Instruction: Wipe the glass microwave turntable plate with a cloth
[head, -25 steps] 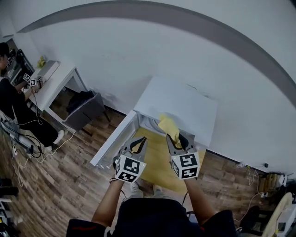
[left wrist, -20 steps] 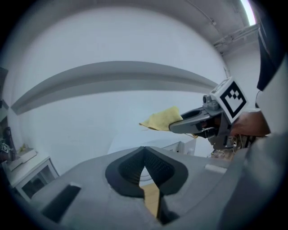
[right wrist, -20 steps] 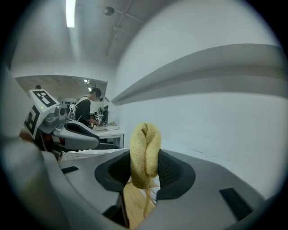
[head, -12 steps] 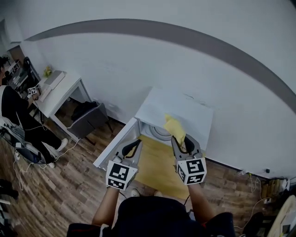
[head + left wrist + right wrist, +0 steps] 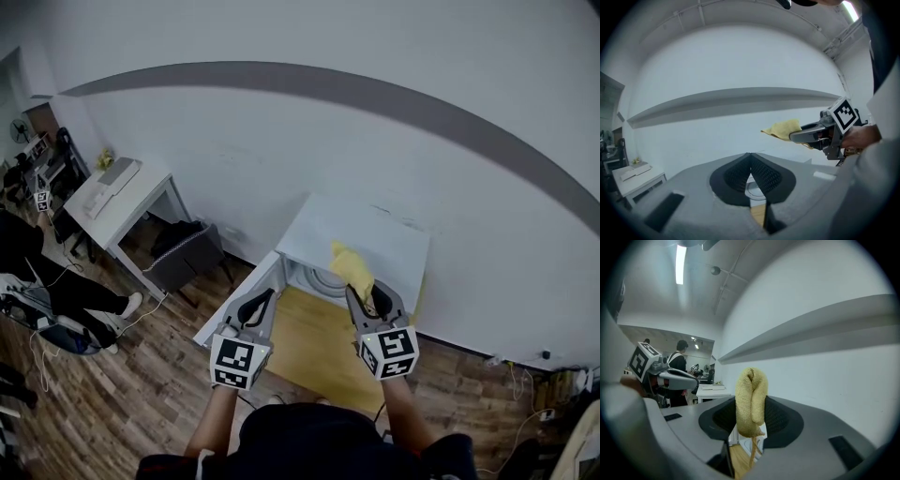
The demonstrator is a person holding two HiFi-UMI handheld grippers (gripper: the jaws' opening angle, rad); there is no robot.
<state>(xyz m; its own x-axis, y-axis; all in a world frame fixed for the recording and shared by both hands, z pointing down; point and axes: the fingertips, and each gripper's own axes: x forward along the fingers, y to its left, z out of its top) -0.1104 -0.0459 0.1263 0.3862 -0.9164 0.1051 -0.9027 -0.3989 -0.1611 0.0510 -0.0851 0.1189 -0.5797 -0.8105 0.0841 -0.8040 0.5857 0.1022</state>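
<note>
Lying below right hand-held gripper (image 5: 362,292): glass plate (image 5: 319,279)

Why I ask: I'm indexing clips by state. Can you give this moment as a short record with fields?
Left gripper: shut, nothing between its jaws
Right gripper: shut on the yellow cloth
Turntable plate: lying on the white table, neither gripper on it
Cloth to plate: apart; the cloth is held up in the air
Wiping: not yet begun

Office-like workroom: white desks (image 5: 112,202), wooden floor (image 5: 122,394), bare wall (image 5: 281,141).
</note>
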